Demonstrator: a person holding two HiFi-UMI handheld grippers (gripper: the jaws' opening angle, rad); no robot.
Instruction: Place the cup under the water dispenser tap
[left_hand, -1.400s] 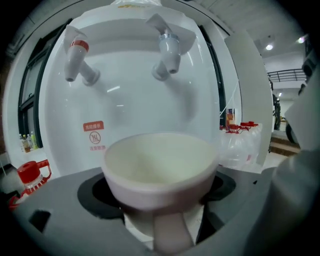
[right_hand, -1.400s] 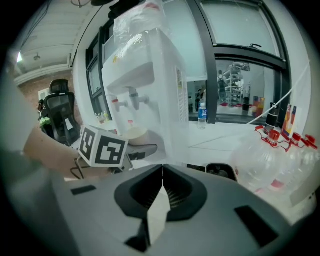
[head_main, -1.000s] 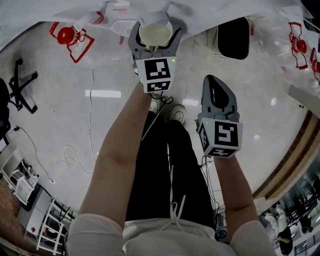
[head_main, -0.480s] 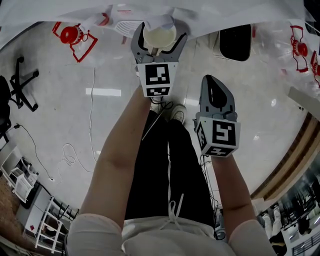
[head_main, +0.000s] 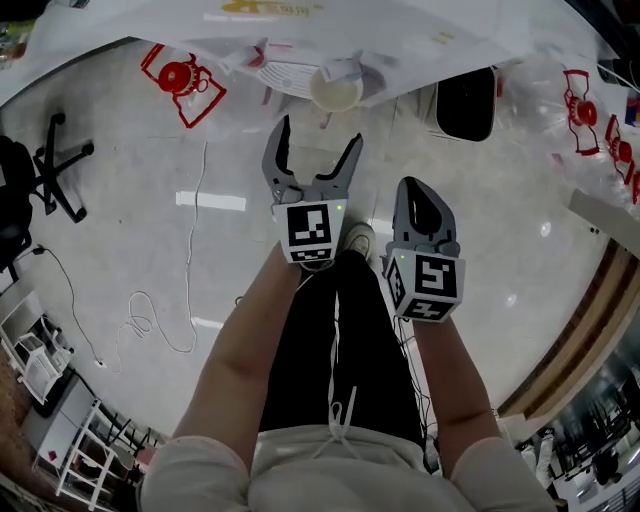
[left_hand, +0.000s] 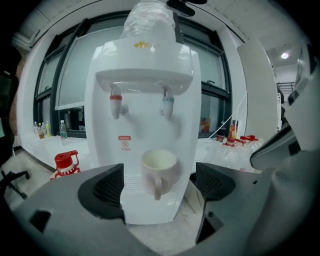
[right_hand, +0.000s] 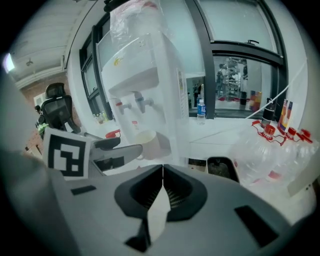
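Note:
A cream cup (head_main: 336, 88) stands on the drip tray of the white water dispenser (left_hand: 145, 95), below and between its red tap (left_hand: 116, 106) and blue tap (left_hand: 166, 106), nearer the blue one. Its handle points toward me. My left gripper (head_main: 318, 135) is open and sits a short way back from the cup (left_hand: 159, 170), with nothing between its fingers. My right gripper (head_main: 420, 188) hangs to the right and lower, shut and empty. In the right gripper view, the cup (right_hand: 149, 144) shows just beyond the left gripper's fingers (right_hand: 117, 152).
A black bin (head_main: 465, 90) stands right of the dispenser. Clear bottles with red handles (head_main: 590, 100) lie at the far right, and a red-capped bottle (head_main: 180, 78) at the left. An office chair (head_main: 40, 180) and a loose cable (head_main: 190, 250) are on the glossy floor.
The left gripper held the cup at the dispenser; it has now opened, let go and drawn back toward me. The cup stays on the tray. The right gripper has barely moved.

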